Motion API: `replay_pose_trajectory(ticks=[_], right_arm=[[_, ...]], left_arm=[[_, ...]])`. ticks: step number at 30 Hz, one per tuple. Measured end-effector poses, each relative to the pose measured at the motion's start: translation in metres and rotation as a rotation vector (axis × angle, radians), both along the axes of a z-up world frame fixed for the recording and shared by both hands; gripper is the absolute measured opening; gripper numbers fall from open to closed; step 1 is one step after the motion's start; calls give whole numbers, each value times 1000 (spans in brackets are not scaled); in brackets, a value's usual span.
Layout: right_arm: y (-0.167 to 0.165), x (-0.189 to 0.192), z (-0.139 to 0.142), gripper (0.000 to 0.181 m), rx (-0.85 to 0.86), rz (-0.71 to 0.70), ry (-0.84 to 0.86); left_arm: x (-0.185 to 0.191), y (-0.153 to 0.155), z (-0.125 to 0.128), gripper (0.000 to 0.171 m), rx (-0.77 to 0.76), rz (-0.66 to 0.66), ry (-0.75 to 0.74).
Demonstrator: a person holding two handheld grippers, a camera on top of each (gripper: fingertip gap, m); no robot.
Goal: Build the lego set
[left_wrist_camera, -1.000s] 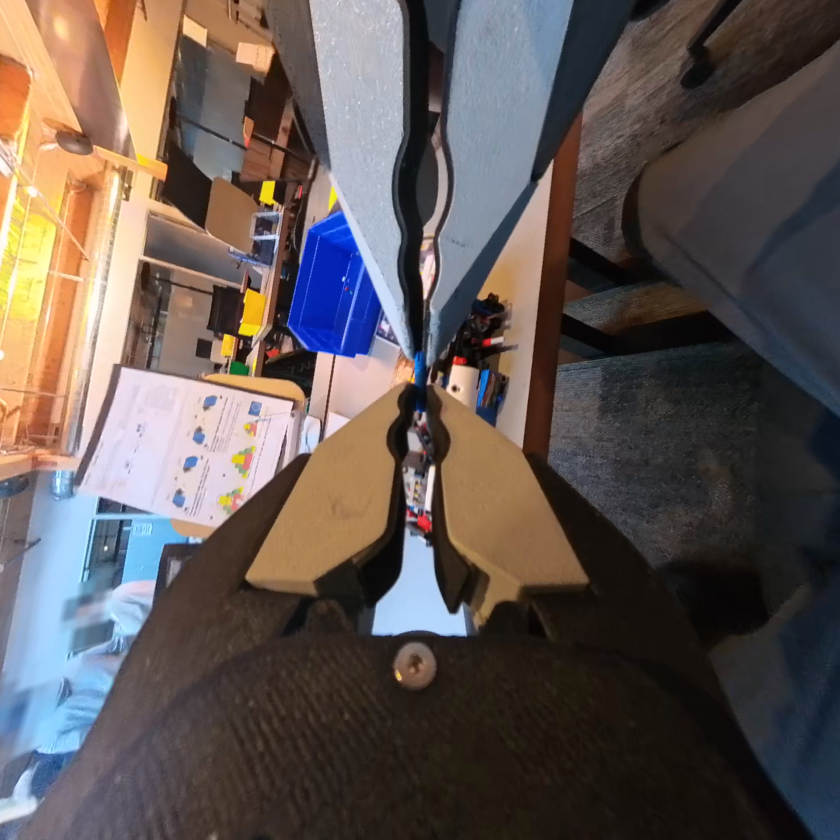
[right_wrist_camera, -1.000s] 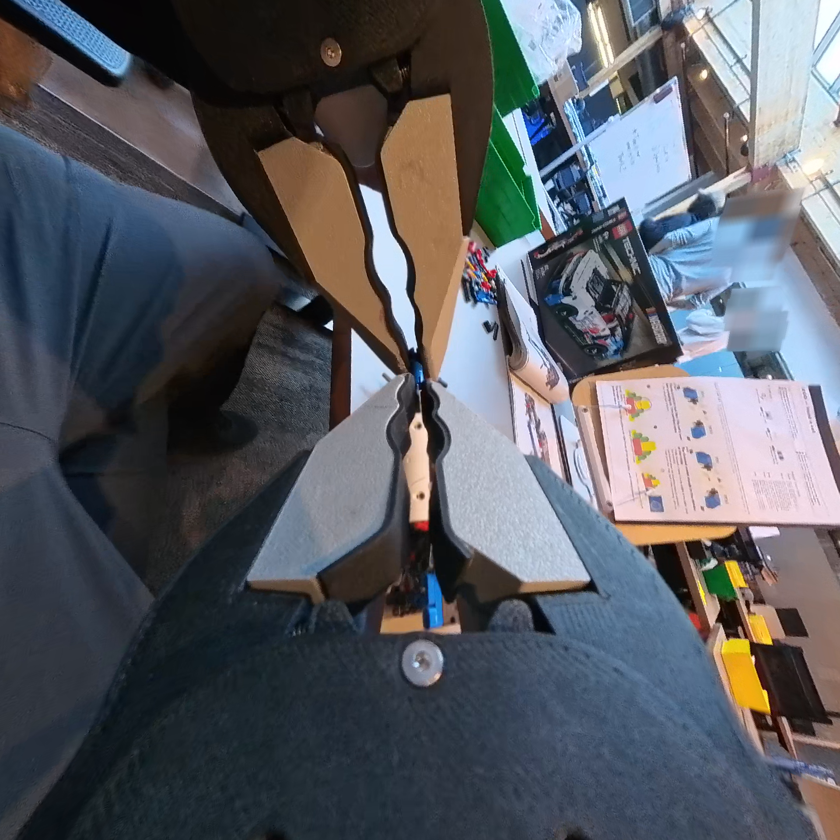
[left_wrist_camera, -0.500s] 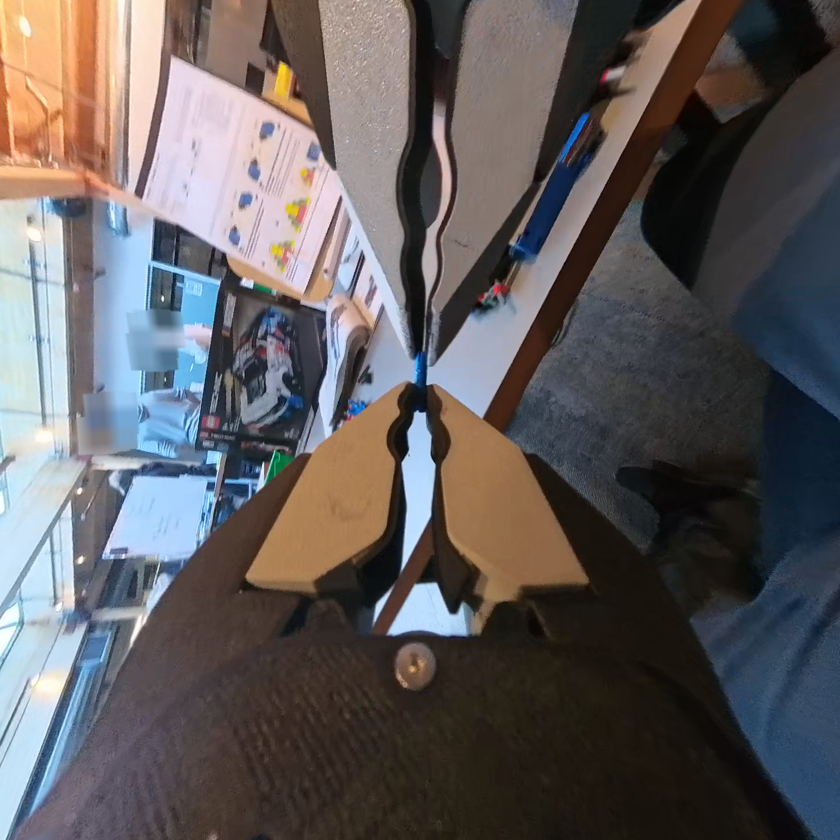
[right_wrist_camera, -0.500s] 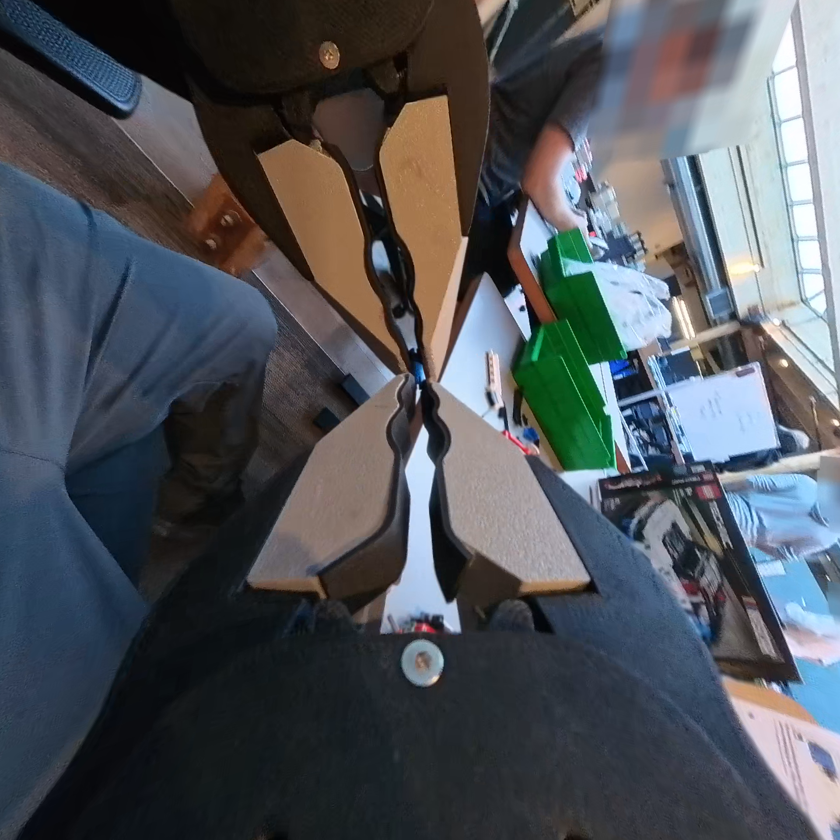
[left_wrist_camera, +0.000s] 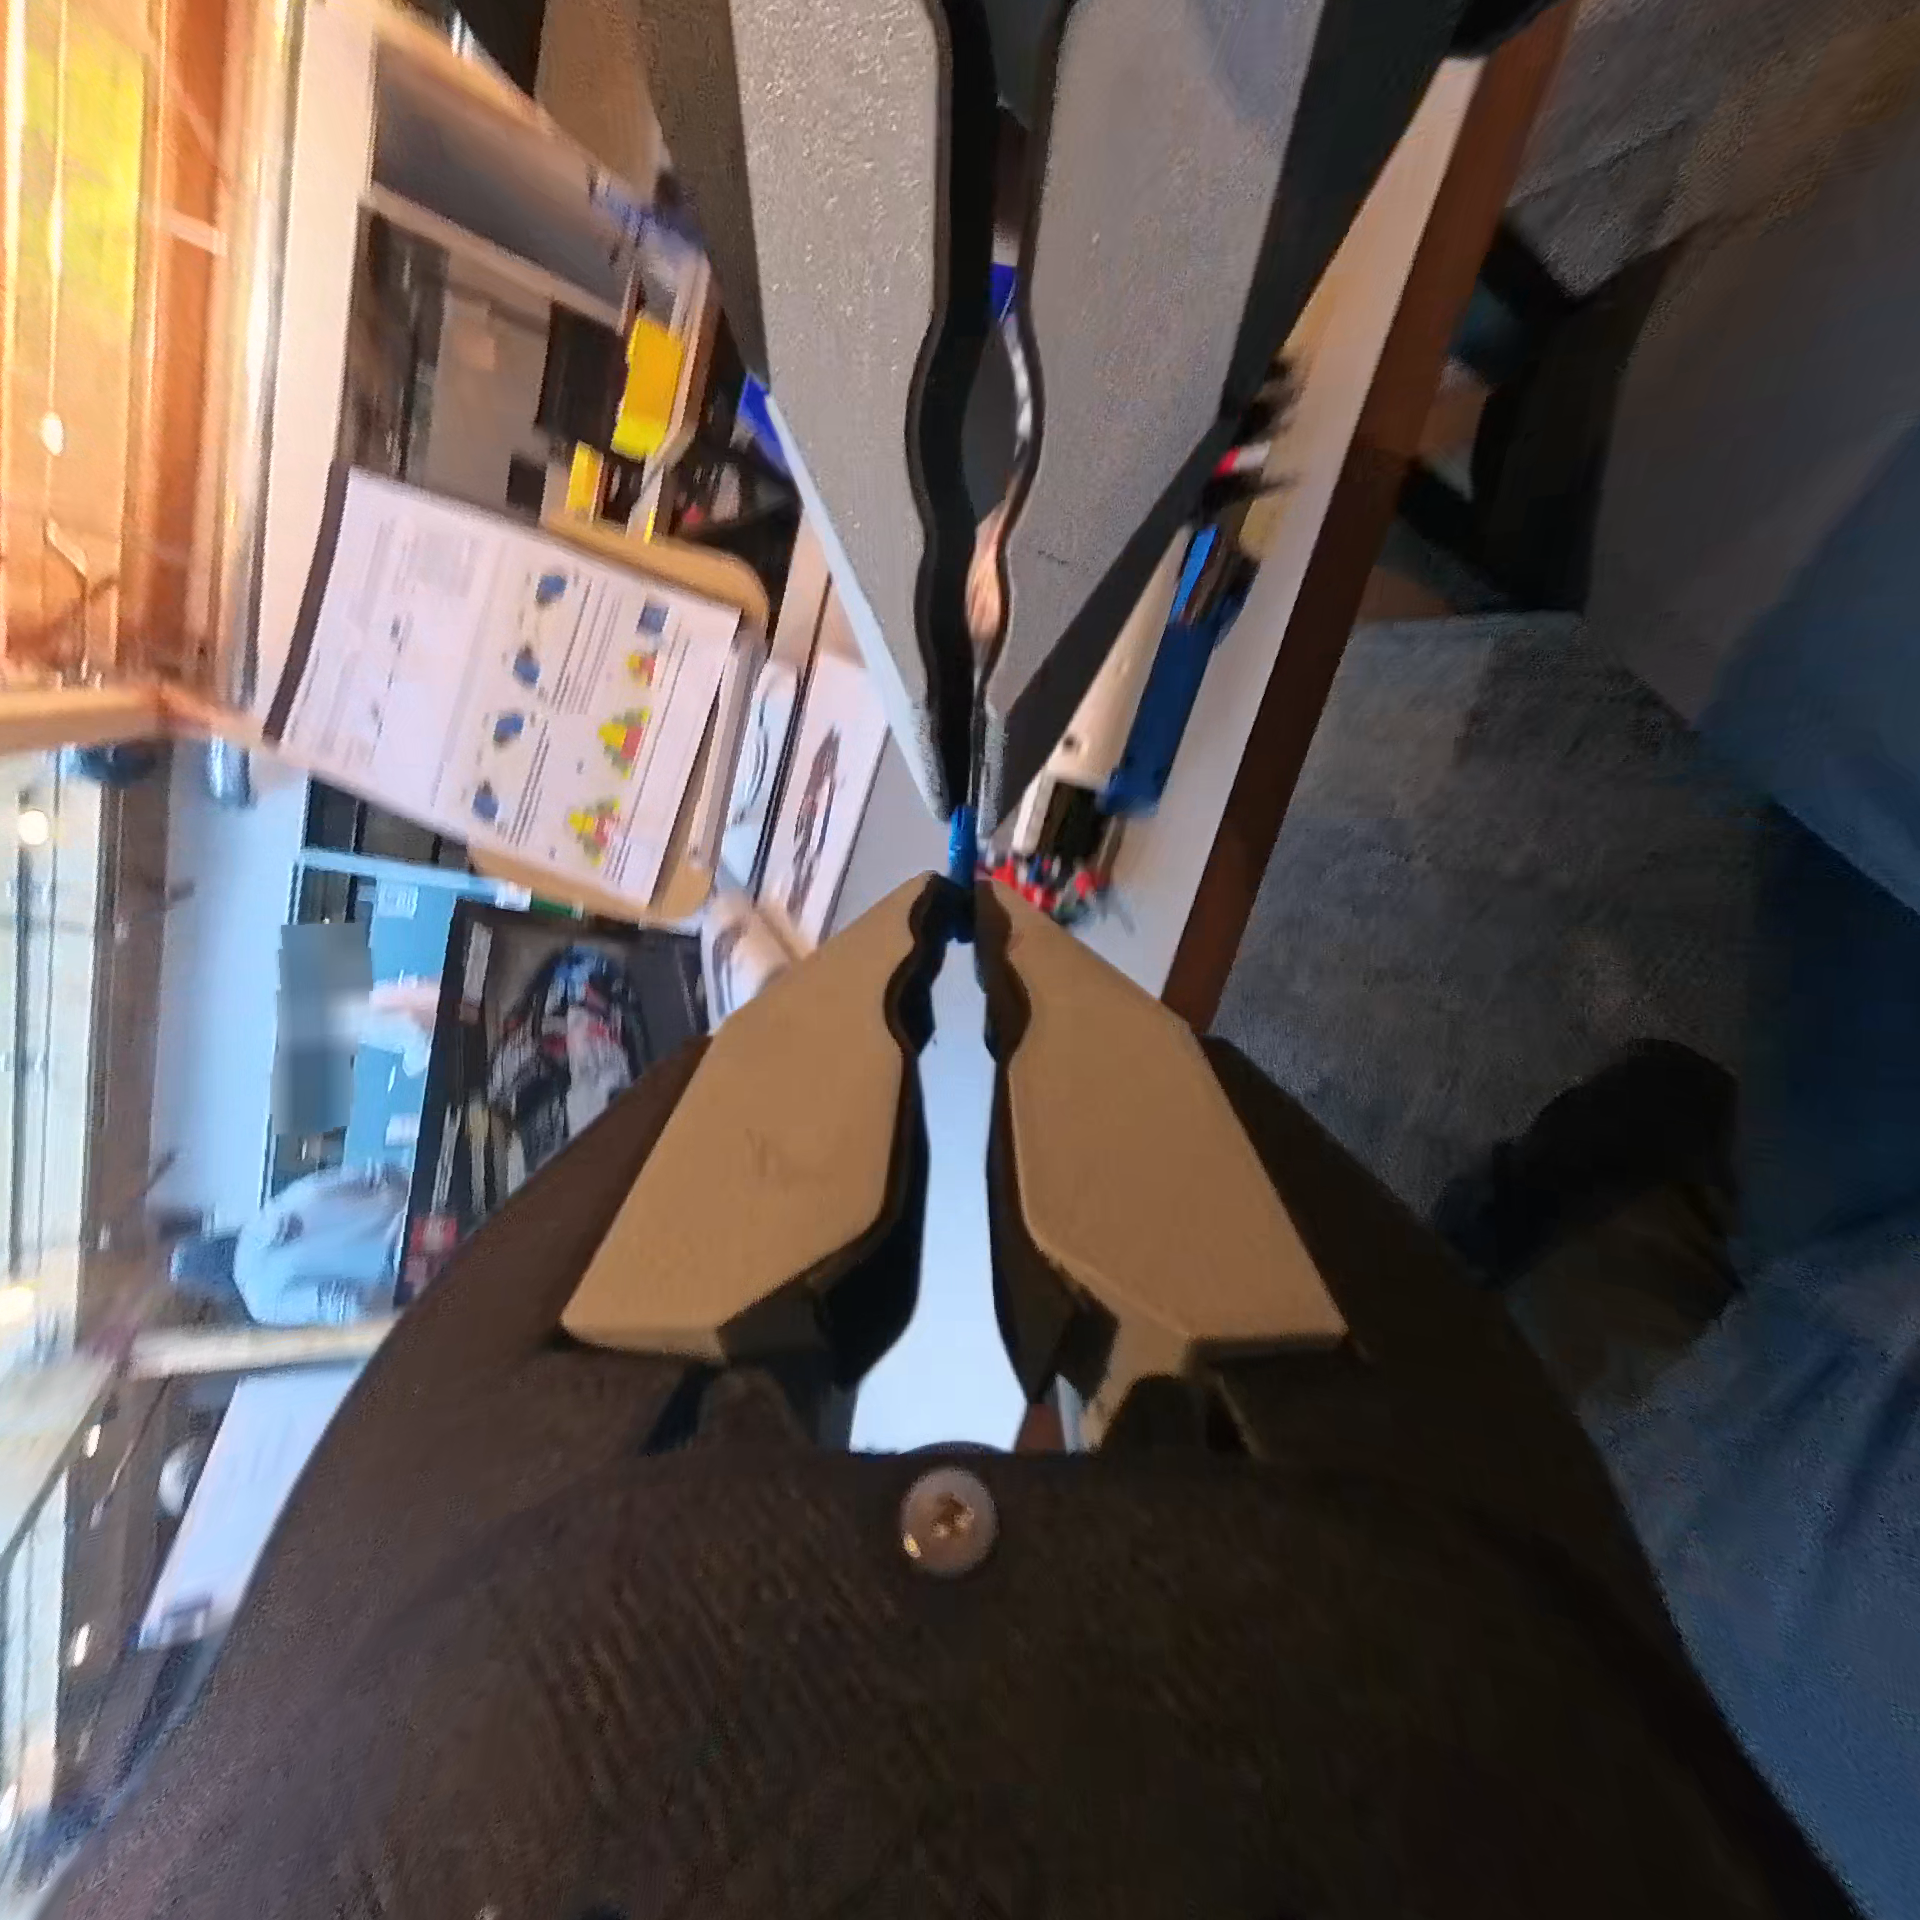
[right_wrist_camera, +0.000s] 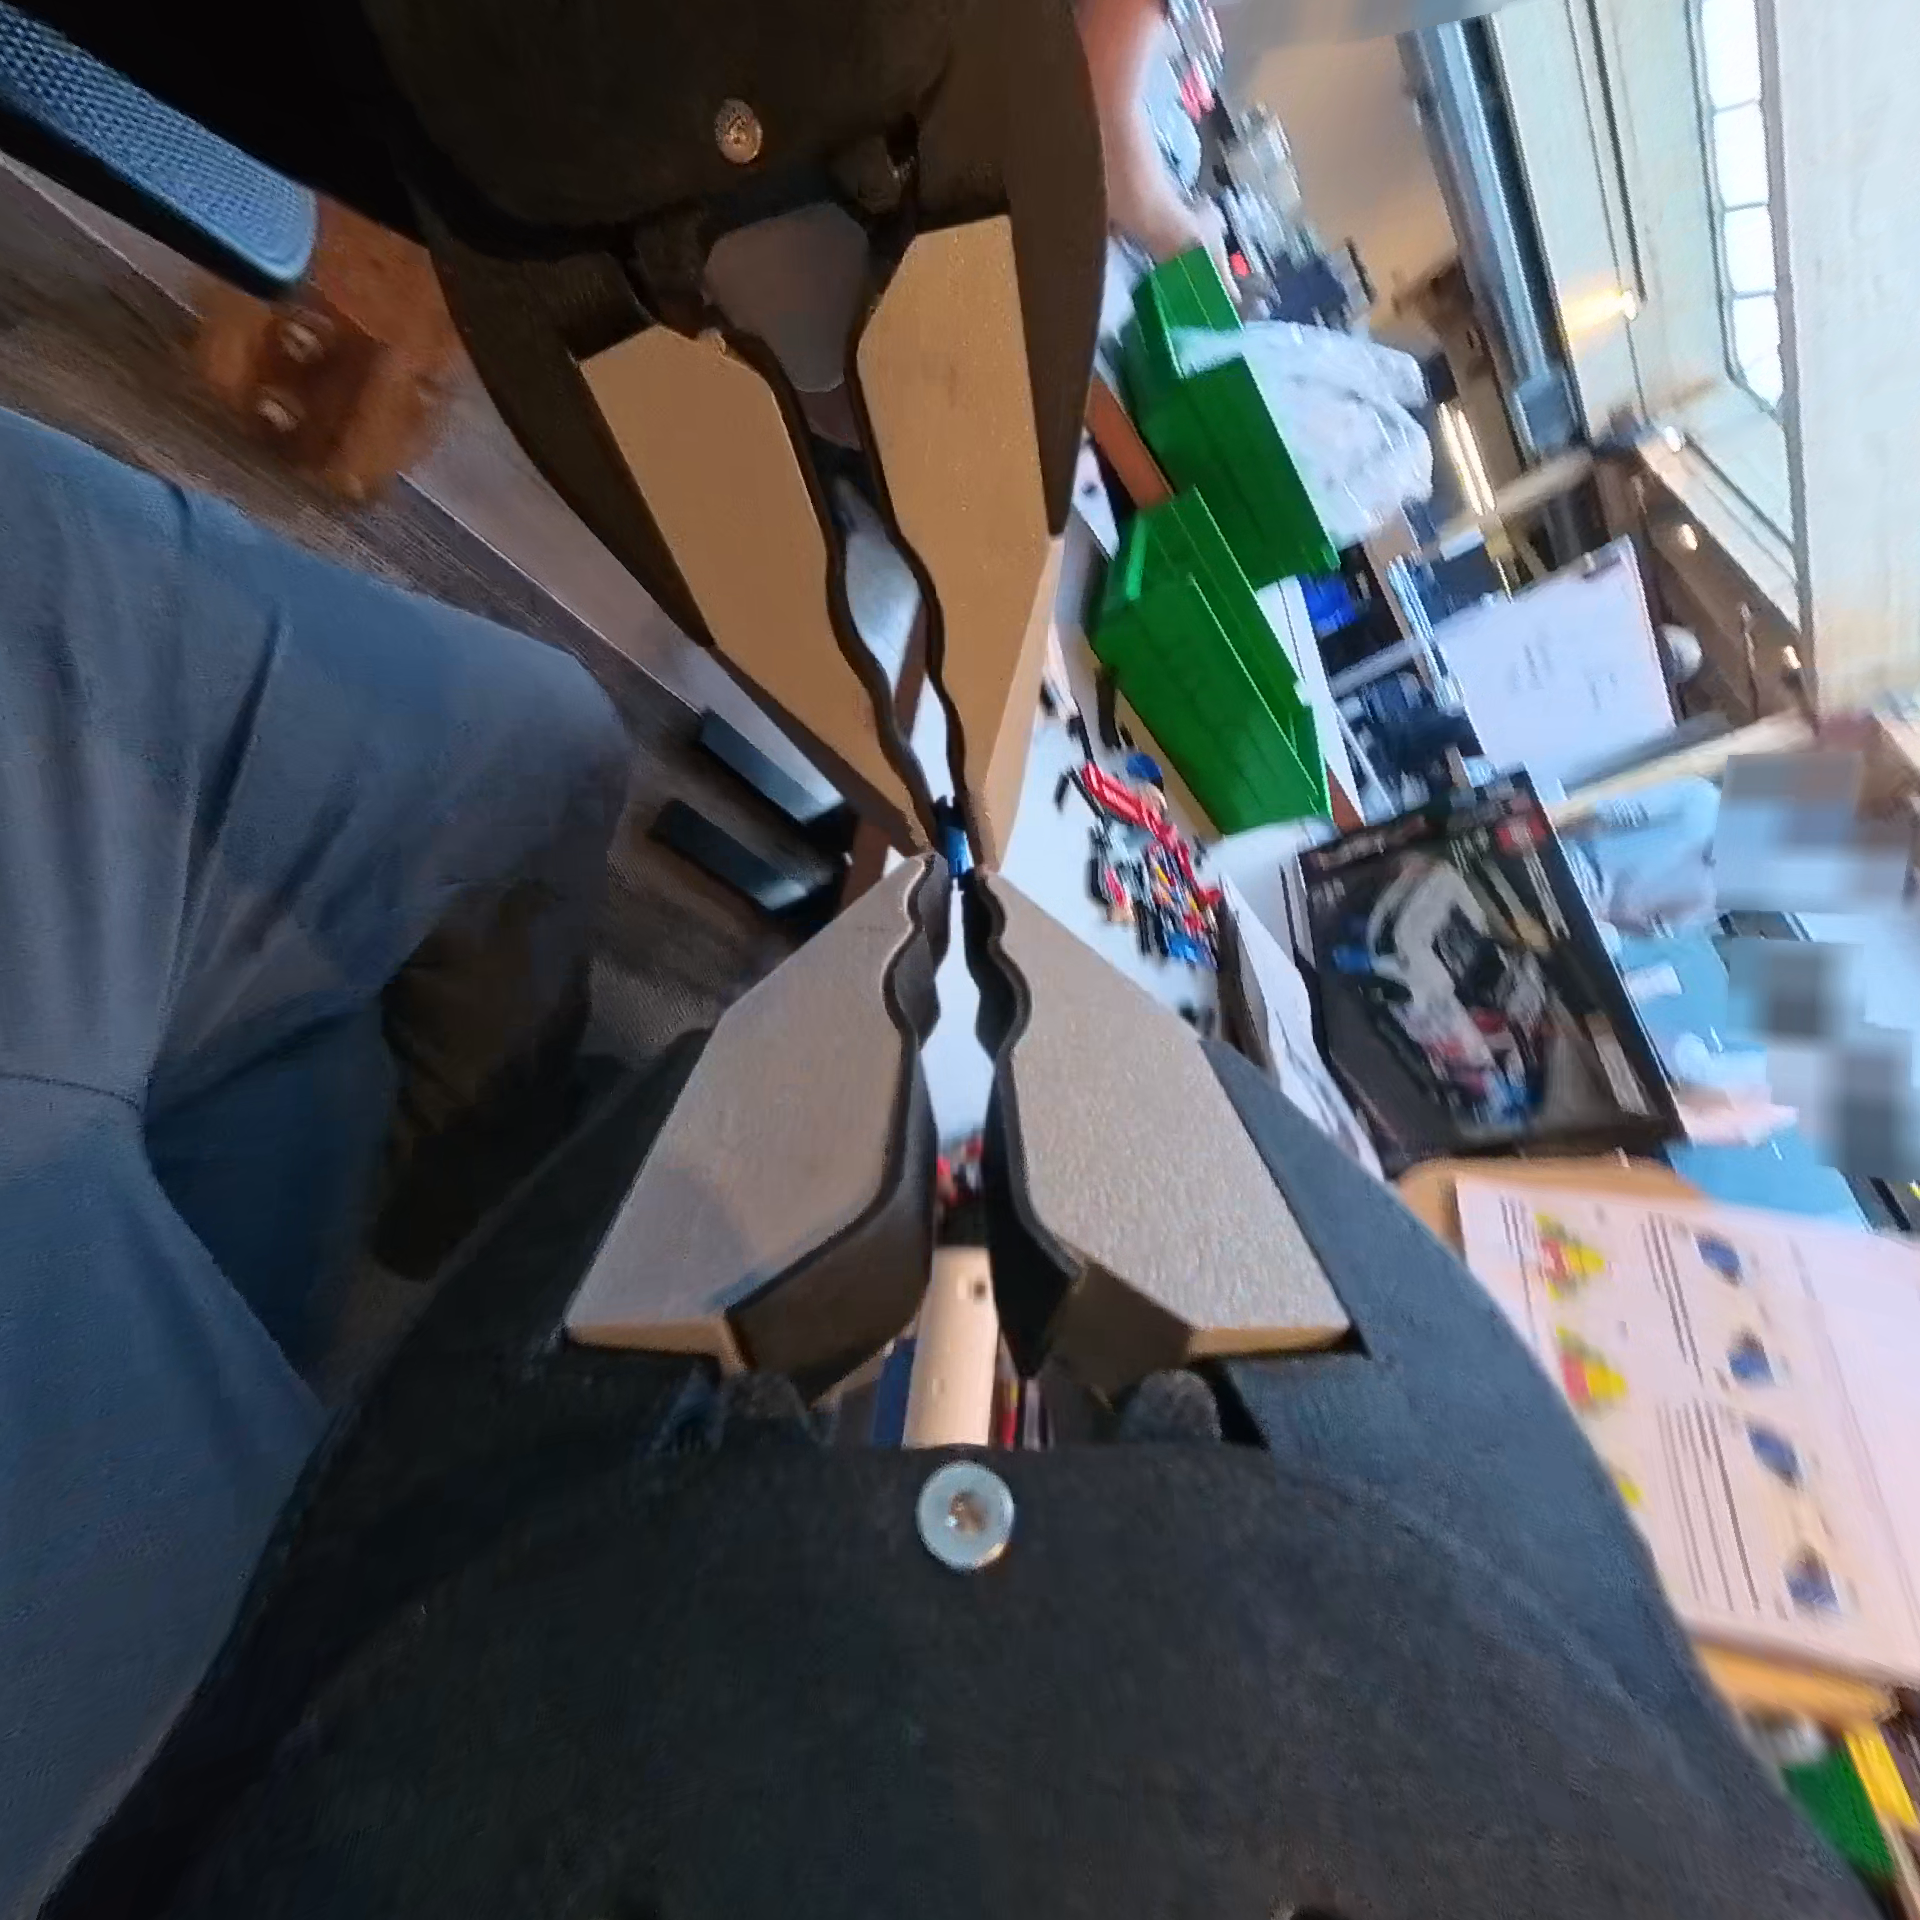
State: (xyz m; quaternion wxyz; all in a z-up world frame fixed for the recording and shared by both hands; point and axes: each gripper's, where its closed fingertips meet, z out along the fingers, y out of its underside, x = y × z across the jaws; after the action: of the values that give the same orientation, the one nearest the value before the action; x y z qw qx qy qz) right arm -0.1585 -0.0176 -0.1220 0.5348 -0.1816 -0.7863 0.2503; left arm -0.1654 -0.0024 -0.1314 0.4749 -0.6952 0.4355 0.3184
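A small blue lego pin (left_wrist_camera: 961, 831) is pinched between the tips of both grippers, which meet tip to tip above the white table's edge (left_wrist_camera: 1288, 727). My left gripper (left_wrist_camera: 956, 912), with tan fingers, is shut on its lower end. My right gripper (right_wrist_camera: 951, 883), with grey fingers, is shut on the pin's (right_wrist_camera: 954, 847) other end. Each gripper shows from above in the other's view. A partly built white and blue lego model (left_wrist_camera: 1143, 707) lies on the table behind the tips. It also shows through the gap between the right fingers (right_wrist_camera: 951, 1340).
Loose lego pieces (right_wrist_camera: 1143, 873) are scattered on the table. A dark lego box (right_wrist_camera: 1455, 966), a printed sheet with coloured pictures (left_wrist_camera: 520, 675) and green bins (right_wrist_camera: 1216, 644) stand farther back. A leg in blue trousers (right_wrist_camera: 208, 831) is close on one side, over carpet. Less than 4 cm separates the two grippers' tips.
Both grippers have turned together while staying tip to tip on the blue pin. The background has swung across both views. The jaws have not opened.
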Motion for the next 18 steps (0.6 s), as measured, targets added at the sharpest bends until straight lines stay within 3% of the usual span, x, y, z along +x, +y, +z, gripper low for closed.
replay_pose_trajectory(ticks=[6,12,15,18], right_arm=[[52,86,3,2,9,-411,7],[63,193,8,2,29,-844,14],[59,229,11,2,39,-984,12],[59,236,14,2,47,-1014,8]], left_arm=[[92,54,3,1,12,-412,18],[204,66,8,1,33,-839,28],[242,61,11,2,41,-967,19],[249,62,13,2,45,-986,-6]])
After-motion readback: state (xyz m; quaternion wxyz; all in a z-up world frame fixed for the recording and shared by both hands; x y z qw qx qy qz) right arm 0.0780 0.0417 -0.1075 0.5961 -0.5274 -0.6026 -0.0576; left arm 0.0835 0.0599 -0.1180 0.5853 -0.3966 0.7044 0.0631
